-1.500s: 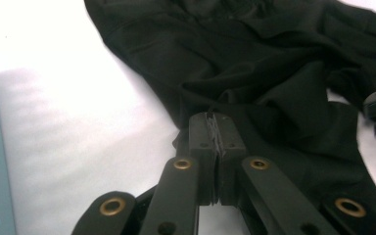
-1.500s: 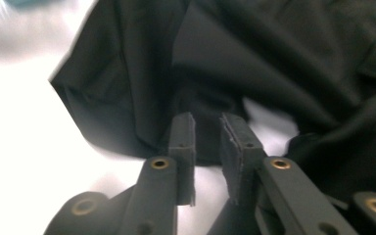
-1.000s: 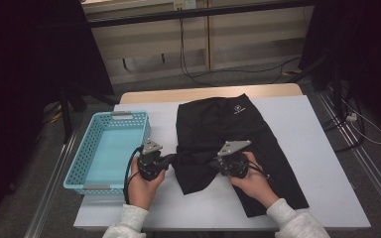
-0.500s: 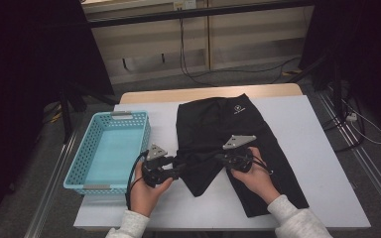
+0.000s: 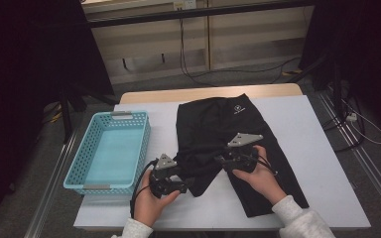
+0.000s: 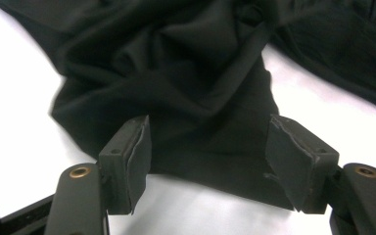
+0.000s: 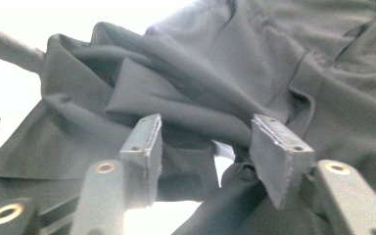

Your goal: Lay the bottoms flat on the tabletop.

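A: Nearest the table edge, what have you got?

B: Left gripper (image 5: 182,179), jaws apart and just been opening; black fabric lies between the pads (image 6: 132,156) but isn't pinched. Right gripper (image 5: 224,161) sits a little farther in, jaws also spread and just been opening, cloth beneath them, nothing clamped.

A: And the garment?

B: Pair of black, soft-knit shorts (image 5: 218,124) spread on the white rectangular tabletop (image 5: 322,144). The near left leg is folded over and bunched, with deep creases running toward the crotch (clearest in the left gripper view, (image 6: 186,73)). Its hem (image 6: 225,181) lies flat on the table just ahead of the left jaws. The right leg stretches toward the near edge under the right hand.

A: Farther out?

B: Waistband at the far side, small white logo (image 5: 237,108) on it. Light-blue plastic lattice basket (image 5: 87,163) just left of the shorts, not touching.
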Available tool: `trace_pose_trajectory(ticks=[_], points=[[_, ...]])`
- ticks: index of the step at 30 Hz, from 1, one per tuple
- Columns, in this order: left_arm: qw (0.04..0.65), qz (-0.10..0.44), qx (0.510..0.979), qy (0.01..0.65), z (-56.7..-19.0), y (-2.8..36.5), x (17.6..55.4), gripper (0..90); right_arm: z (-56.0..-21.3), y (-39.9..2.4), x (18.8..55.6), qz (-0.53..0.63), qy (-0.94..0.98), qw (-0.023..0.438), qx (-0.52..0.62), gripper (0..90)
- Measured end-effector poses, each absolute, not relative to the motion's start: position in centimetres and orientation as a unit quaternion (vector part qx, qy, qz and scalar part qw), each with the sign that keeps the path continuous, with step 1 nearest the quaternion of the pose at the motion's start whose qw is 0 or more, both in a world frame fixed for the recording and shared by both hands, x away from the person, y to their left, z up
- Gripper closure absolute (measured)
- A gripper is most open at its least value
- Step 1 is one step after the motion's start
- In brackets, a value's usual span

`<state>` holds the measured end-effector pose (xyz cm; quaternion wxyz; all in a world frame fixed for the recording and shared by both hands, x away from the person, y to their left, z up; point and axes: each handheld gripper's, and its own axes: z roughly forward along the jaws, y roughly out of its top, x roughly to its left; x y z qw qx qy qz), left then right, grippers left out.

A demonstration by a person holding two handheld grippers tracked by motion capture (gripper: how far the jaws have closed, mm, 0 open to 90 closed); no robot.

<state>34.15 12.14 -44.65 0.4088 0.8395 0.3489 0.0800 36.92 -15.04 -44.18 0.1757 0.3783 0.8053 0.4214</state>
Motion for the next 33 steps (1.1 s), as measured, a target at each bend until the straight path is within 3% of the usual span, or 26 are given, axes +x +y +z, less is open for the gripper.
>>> trace_pose_trajectory(ticks=[19,30,33], points=[[0.389,0.068,0.868,0.301,-46.0,9.2,32.8,43.8,-43.6,-17.1,34.5,0.424,0.799,0.185,0.384,36.8],[0.387,0.070,0.875,0.282,-46.2,8.7,32.9,24.8,-43.8,-18.0,33.6,0.418,0.800,0.184,0.390,31.4],[0.392,0.075,0.873,0.282,-46.4,8.7,32.7,23.8,-43.9,-18.1,33.4,0.416,0.800,0.185,0.392,30.4]])
